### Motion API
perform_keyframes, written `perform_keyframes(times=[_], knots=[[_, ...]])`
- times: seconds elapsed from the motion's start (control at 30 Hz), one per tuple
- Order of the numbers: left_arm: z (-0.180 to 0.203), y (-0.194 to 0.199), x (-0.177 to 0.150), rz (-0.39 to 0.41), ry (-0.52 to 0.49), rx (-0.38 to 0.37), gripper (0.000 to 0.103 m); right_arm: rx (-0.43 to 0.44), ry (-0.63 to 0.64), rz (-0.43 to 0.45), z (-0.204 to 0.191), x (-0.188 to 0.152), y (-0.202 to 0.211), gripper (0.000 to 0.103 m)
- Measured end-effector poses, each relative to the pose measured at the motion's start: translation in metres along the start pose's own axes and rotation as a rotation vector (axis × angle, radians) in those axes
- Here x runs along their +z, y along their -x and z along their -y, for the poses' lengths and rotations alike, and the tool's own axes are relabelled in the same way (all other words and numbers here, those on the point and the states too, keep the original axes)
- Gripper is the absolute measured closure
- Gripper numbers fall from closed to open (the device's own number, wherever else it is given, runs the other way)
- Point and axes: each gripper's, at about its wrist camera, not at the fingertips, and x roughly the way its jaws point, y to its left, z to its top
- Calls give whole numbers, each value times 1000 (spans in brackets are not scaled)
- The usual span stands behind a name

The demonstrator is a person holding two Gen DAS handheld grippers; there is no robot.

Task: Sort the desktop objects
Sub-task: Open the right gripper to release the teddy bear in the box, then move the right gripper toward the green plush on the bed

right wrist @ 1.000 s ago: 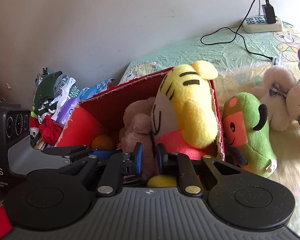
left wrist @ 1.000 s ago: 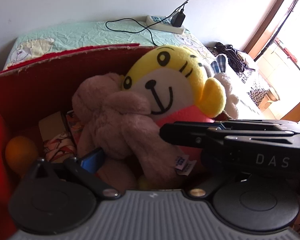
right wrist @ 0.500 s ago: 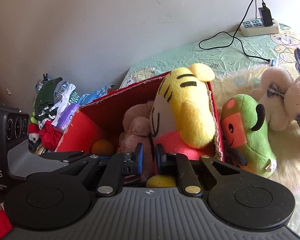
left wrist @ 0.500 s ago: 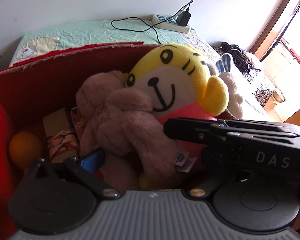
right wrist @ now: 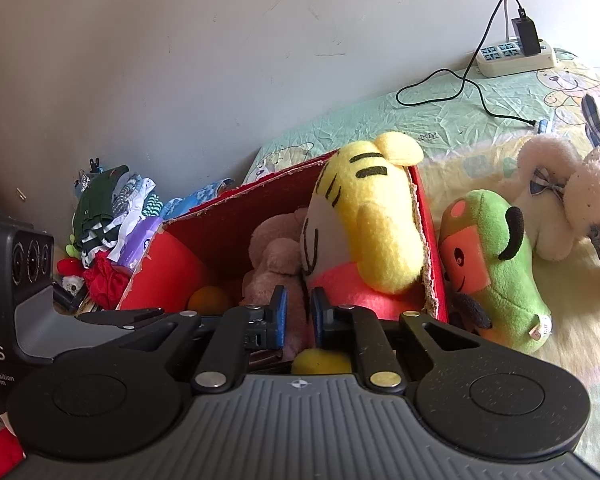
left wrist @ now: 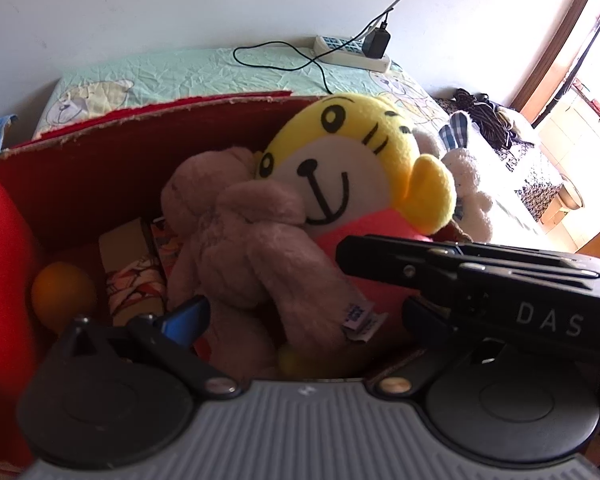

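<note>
Red box sat at frame centre on the bed, holding a yellow tiger, a brown plush and an orange ball. Right claw low centre, blue pads nearly together with a narrow gap, brown plush behind; a grip could not be confirmed. Left claw spread wide, one blue pad showing lower left. Green plush lay right of the box, touching it; white plush at far right.

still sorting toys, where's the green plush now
In the right wrist view, the green plush lies on the bed just outside the red box's right wall, beside the white plush.
</note>
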Motion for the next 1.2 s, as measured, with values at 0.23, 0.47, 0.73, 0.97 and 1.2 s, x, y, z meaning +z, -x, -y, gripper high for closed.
perform_keyframes(times=[0.23, 0.47, 0.73, 0.97, 1.2], knots=[[3, 4, 2, -3, 7, 29, 1, 0, -9, 23, -1, -1, 10, 85], [9, 14, 0, 12, -15, 74, 1, -7, -23, 51, -3, -5, 20, 82], [13, 24, -4, 30, -9, 95, 1, -15, -51, 94, -1, -11, 35, 82], [18, 29, -3, 29, -16, 145, 2, -4, -55, 99, 2, -11, 39, 82], [25, 35, 2, 38, 16, 202, 4, 48, -44, 71, 10, -2, 38, 81]])
